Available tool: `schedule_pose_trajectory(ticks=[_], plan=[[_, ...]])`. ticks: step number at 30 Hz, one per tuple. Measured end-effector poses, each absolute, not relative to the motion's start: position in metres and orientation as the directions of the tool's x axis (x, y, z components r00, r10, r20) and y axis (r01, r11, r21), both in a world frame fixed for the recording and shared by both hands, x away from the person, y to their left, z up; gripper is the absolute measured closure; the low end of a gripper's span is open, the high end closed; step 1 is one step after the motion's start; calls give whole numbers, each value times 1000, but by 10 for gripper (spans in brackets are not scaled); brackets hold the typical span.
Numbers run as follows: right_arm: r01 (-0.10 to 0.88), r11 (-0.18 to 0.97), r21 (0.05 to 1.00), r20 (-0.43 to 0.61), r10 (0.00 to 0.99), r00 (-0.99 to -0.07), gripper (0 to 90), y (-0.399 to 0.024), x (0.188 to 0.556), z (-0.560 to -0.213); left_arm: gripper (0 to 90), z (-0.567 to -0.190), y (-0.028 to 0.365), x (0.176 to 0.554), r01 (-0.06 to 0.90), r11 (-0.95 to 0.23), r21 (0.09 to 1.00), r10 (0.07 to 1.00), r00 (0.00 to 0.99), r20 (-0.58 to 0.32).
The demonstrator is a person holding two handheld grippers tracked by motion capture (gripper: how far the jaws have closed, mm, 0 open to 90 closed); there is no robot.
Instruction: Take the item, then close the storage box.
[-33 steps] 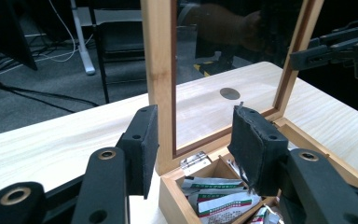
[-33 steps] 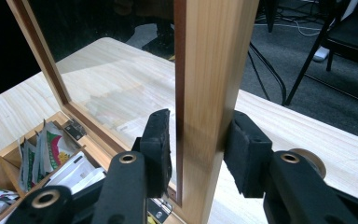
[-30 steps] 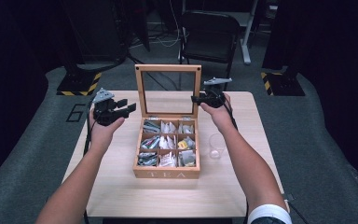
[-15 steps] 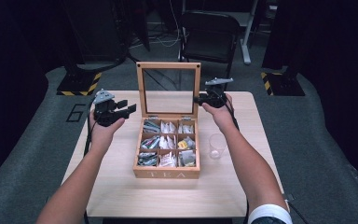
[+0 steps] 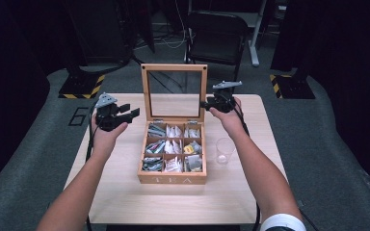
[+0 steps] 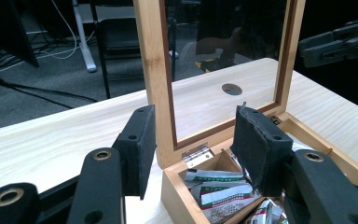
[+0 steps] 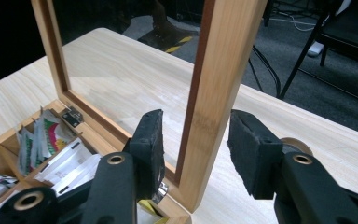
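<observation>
A wooden tea box (image 5: pixel 173 179) stands open mid-table, its compartments full of tea bags (image 5: pixel 173 147). Its glass lid (image 5: pixel 173 67) stands upright. My right gripper (image 5: pixel 207 103) is at the lid's right edge. In the right gripper view the lid's frame (image 7: pixel 214 70) stands between the pads of the right gripper (image 7: pixel 198 119) with a gap on each side; those jaws have just been opening. My left gripper (image 5: pixel 125 115) hovers left of the box, open and holding nothing, its jaws also just opening a little. From the left gripper (image 6: pixel 196 116) I look at the lid's left post (image 6: pixel 156 70).
A clear plastic cup (image 5: pixel 224 150) stands right of the box. The light wooden table (image 5: pixel 173 207) has a round cable hole (image 6: pixel 231 88) behind the lid. A black chair (image 5: pixel 217 38) and cables lie beyond the far edge.
The lid's top edge sits slightly higher than a second ago. Both hands have stayed almost where they were.
</observation>
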State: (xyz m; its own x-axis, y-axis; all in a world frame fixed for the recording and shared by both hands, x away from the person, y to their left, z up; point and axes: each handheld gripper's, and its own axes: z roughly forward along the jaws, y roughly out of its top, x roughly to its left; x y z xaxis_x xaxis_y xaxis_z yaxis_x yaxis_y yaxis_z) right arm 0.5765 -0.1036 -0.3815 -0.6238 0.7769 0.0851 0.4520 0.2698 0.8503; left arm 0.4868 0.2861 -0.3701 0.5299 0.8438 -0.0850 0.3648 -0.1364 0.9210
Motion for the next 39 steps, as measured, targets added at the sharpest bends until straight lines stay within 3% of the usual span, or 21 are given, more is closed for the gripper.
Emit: schedule_pose_trajectory(ticks=[39], plan=[[361,343,867,21,699,-715,517,-110,489,-377,487,-371,285,479,368,-147,918,838,540,-83]])
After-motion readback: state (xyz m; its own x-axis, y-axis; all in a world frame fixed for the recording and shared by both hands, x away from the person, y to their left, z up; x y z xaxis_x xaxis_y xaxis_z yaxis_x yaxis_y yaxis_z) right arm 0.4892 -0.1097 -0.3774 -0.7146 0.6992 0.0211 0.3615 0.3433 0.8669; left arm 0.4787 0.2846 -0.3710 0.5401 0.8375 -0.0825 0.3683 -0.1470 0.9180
